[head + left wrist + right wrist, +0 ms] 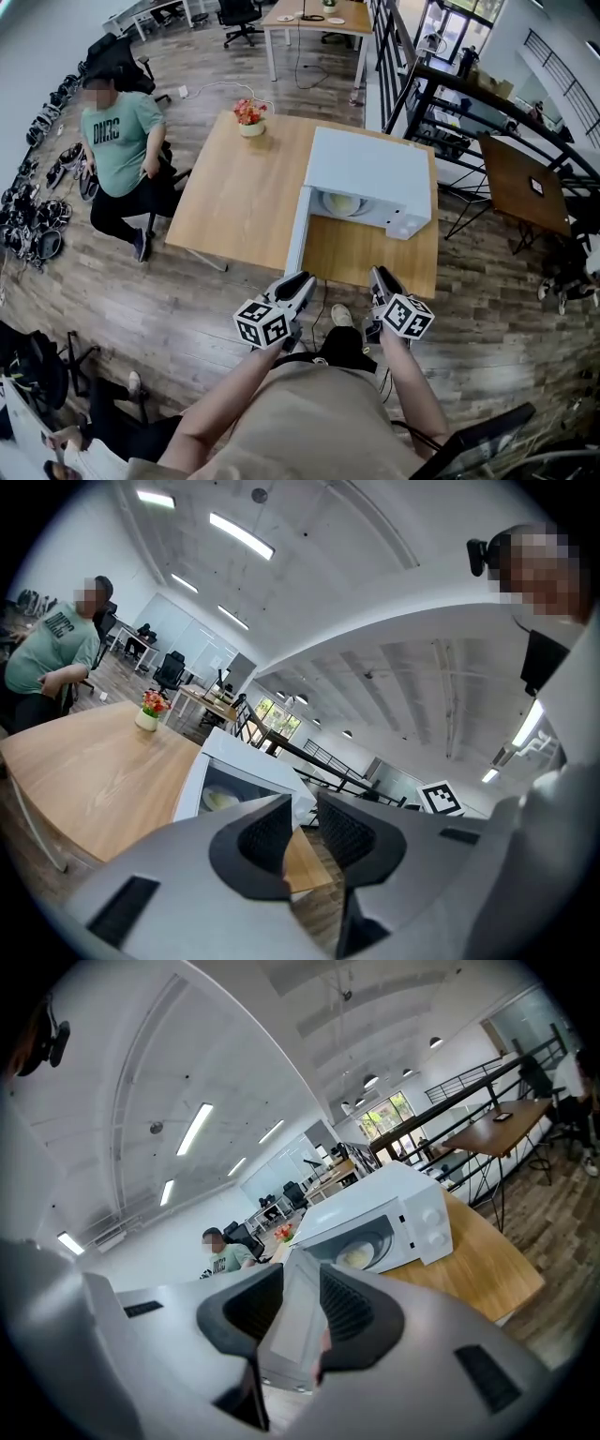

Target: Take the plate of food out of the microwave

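plate of food [342, 203] sits inside the microwave [370, 173] (door [298, 232] open).

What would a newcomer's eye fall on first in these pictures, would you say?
The white microwave on the wooden table, its door swung open on a plate of food inside. Next, the left claw and right claw, both open, before it; a person sits far left.

Plank floor [225, 314], wooden table [234, 197], black railing [392, 56], ceiling strip lights [242, 536].
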A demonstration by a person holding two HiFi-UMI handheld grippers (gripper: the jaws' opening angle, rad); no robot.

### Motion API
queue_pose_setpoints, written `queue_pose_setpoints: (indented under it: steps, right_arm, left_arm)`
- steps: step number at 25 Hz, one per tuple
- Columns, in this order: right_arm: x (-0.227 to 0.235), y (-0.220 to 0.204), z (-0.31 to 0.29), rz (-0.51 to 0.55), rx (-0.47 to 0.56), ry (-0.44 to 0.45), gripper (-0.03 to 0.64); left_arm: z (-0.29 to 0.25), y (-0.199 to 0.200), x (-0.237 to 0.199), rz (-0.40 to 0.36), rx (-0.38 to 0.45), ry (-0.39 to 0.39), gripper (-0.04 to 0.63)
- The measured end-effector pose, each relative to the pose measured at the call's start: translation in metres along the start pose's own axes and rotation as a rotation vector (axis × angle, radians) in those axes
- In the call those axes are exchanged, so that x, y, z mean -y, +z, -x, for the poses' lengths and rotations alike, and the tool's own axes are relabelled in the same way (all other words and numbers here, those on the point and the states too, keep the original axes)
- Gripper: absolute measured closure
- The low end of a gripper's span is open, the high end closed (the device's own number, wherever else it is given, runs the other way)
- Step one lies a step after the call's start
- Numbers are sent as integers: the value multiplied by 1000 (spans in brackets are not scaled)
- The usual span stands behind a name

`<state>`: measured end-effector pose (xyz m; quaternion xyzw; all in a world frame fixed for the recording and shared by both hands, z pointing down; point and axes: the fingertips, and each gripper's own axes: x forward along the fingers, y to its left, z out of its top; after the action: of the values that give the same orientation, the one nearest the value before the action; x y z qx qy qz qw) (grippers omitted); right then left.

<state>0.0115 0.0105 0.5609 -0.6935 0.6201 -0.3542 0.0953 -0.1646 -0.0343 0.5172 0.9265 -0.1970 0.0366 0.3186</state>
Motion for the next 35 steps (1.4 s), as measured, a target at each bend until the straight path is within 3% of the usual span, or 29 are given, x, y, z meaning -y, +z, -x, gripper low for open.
queue_pose_setpoints:
  steps: [5,6,7,12,19,30,35]
  right_arm:
    - [9,14,-32,3,-51,40,506]
    - [11,18,-38,11,-62,47,506]
    - [15,24,-45,20,-72,51,506]
    - [36,46,-85,38,-119,70,506]
    - [63,47,-137,36,-176,90,506]
    - [116,30,-196,19,-257,71,508]
    - [140,19,-223,24,-279,58,508]
  left_arm:
    - [-26,6,-2,10,2,62,514]
    - [-31,8,-2,12,2,79,526]
    - [-36,11,-1,11,4,92,591]
    - [-63,23,-3,6,4,159,592]
    - [-96,29,-13,18,2,282,592]
    - [-153,31,-4,-33,-1,337,593]
    - [-175,25,-16,9,-9,363,594]
